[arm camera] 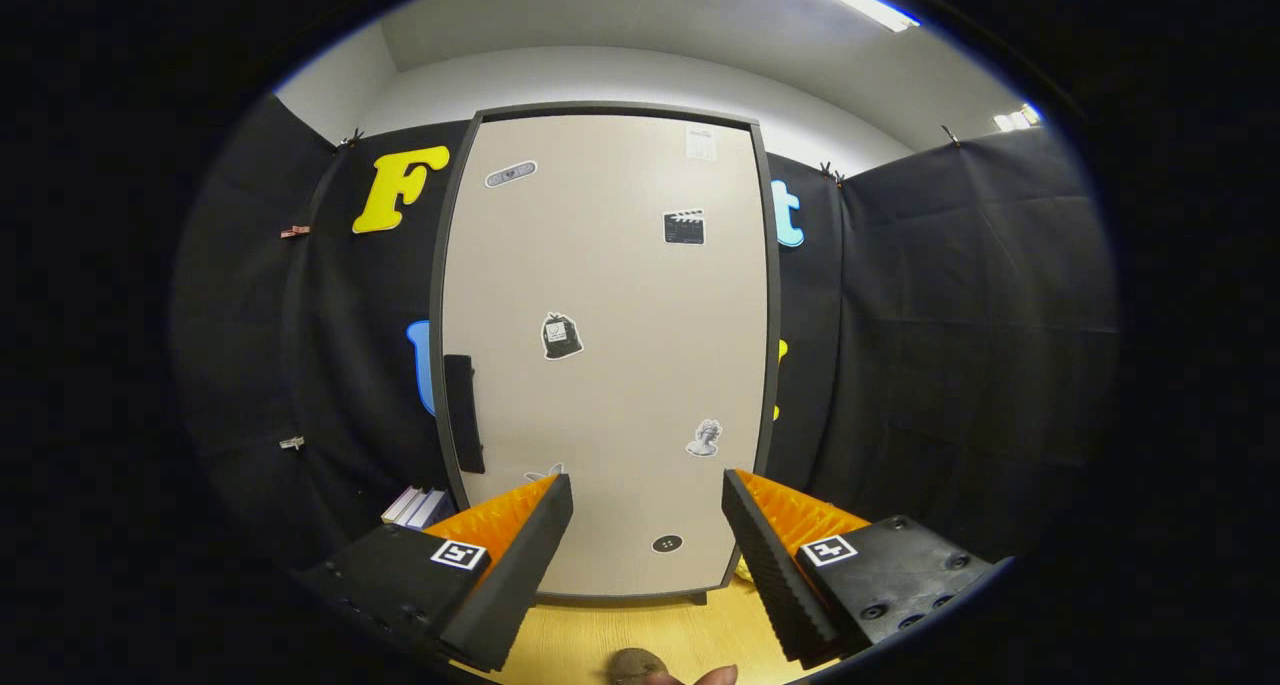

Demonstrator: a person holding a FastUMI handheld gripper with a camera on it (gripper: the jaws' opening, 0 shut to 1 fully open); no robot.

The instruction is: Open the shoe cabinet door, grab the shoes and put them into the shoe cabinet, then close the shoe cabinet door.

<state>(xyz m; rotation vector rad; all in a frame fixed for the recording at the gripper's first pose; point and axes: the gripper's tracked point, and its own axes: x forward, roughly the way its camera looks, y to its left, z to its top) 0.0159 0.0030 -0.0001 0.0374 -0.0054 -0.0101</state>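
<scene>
The tall beige shoe cabinet door with stickers (610,355) is closed, straight ahead beyond the gripper (648,500). Its long black handle (463,413) is on the left edge. The gripper's fingers are spread apart, holding nothing, above the yellow wooden floor (640,635).

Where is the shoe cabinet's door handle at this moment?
In the gripper view the dark handle sits upright on the left edge of the closed cabinet door, above and beyond the open gripper, left of the bag sticker.
</scene>
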